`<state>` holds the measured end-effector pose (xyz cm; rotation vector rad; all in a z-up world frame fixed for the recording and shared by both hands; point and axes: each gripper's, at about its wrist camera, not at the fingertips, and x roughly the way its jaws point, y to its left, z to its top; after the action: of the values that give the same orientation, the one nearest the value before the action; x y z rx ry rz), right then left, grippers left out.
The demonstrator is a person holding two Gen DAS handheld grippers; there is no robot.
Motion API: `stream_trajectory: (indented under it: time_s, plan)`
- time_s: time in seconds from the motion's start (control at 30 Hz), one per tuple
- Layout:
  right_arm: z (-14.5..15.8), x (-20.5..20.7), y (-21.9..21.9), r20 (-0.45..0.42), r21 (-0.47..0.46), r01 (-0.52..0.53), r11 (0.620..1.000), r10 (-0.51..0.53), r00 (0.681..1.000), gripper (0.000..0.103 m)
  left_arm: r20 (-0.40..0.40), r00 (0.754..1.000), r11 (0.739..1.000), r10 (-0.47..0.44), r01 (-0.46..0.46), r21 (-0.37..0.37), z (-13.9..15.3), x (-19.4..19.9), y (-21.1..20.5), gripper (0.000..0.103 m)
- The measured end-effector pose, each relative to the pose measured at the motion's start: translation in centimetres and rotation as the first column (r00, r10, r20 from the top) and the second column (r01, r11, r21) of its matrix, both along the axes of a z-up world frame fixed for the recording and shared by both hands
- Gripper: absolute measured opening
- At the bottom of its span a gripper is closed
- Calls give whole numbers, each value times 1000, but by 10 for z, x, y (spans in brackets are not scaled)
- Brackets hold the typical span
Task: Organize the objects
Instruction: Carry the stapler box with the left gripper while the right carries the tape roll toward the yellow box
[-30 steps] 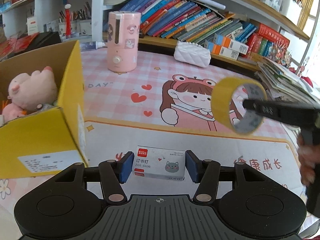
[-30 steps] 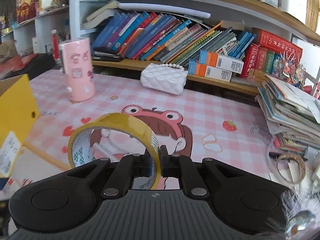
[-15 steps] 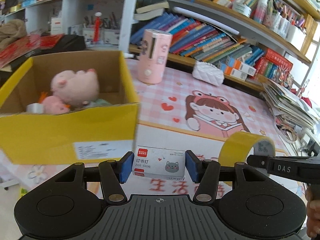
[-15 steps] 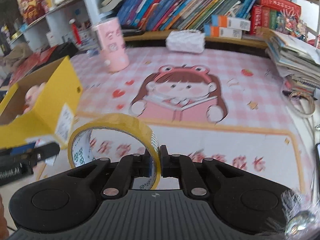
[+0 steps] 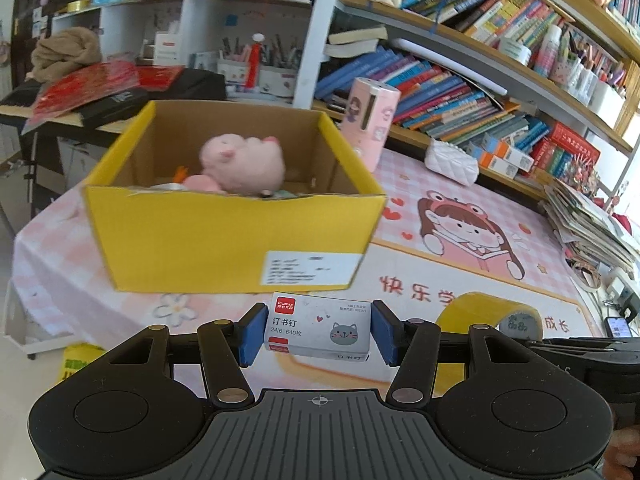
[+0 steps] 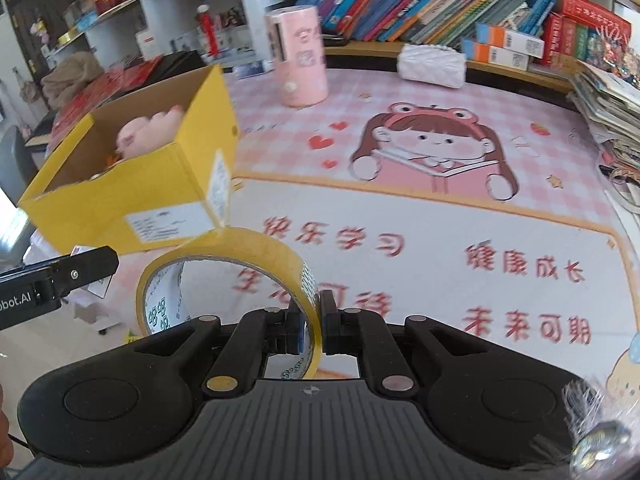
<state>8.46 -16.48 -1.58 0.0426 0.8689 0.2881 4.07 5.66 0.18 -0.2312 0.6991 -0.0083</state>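
My left gripper (image 5: 317,330) is shut on a small white staple box (image 5: 318,328) with a cat drawing, held above the table in front of the yellow cardboard box (image 5: 224,240). A pink plush pig (image 5: 242,164) lies inside that box. My right gripper (image 6: 311,326) is shut on the wall of a yellow tape roll (image 6: 224,254), which also shows at the lower right of the left wrist view as the tape roll (image 5: 486,310). In the right wrist view the cardboard box (image 6: 132,184) stands to the left, with the plush pig (image 6: 150,132) in it.
A pink cylinder device (image 5: 370,120) and a white quilted purse (image 5: 452,160) stand at the back of the pink cartoon mat (image 6: 440,208). Bookshelves (image 5: 460,80) rise behind. A stack of papers (image 6: 608,104) lies at the right edge. The table's left edge (image 5: 24,256) drops off beside the box.
Both grippers have travelled left with their loads. The yellow box has come from the left edge into the middle of the left wrist view and into the right wrist view.
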Motion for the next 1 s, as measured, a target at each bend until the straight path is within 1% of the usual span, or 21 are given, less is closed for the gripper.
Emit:
stream_trajectory:
  time_s: [0.3,0.47,1.0]
  plan:
    - [0,-31,37,5,0,-51,999,51,999,8,12,999,999,39,-39,-4,3,-31,33,54]
    - [0,-43,53,10,1,-66,998,66,998,8,27,999,999,46,-46,0,4,-45,45,54]
    - [1,-69,88,22,7,-91,996,91,996,8,60,996,998,66,-67,6,10,-74,76,54]
